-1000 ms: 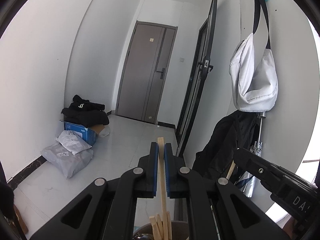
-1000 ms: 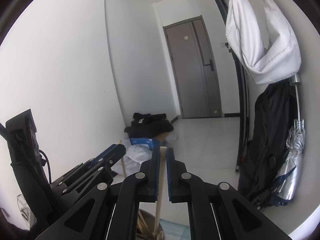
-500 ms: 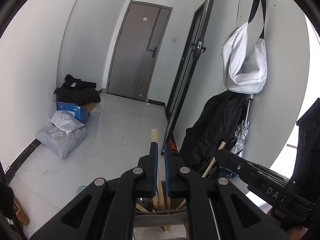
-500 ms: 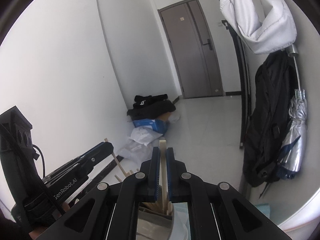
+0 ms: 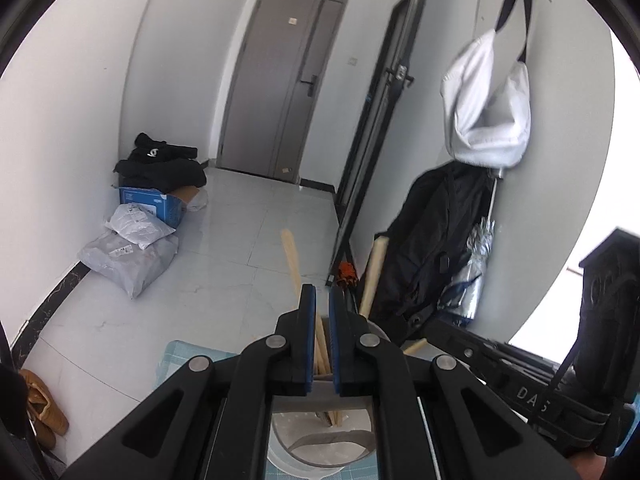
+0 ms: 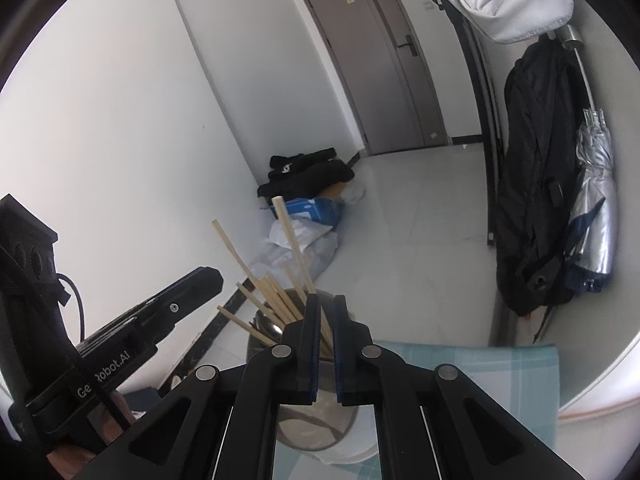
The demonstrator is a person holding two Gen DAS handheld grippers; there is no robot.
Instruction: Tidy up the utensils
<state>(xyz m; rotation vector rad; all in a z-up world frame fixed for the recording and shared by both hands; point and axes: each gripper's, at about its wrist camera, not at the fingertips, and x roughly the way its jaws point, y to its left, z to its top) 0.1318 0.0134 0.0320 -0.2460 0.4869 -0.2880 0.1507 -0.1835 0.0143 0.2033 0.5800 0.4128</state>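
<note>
My left gripper (image 5: 322, 300) is shut on a wooden chopstick (image 5: 291, 258) that slants up and to the left out of its blue pads. Below the pads stands a grey utensil holder (image 5: 320, 446) with several chopsticks in it. My right gripper (image 6: 325, 304) is shut on another chopstick (image 6: 290, 240), whose lower end reaches into the same holder (image 6: 316, 428). Several more chopsticks (image 6: 260, 300) fan out of the holder to the left. Each gripper shows in the other's view: the right gripper (image 5: 438, 330) at lower right, the left gripper (image 6: 206, 278) at left.
The holder stands on a light blue checked mat (image 6: 460, 368) on a white round table (image 6: 592, 392). Beyond are a tiled floor, grey parcels (image 5: 128, 256) and a blue box (image 5: 152, 204) by the left wall, and a black bag (image 6: 536, 184) and silver umbrella (image 6: 596, 216) hanging on the right.
Both grippers have tipped downward and sunk with their chopsticks. The holder, the other chopsticks and the blue mat have come into view below the pads.
</note>
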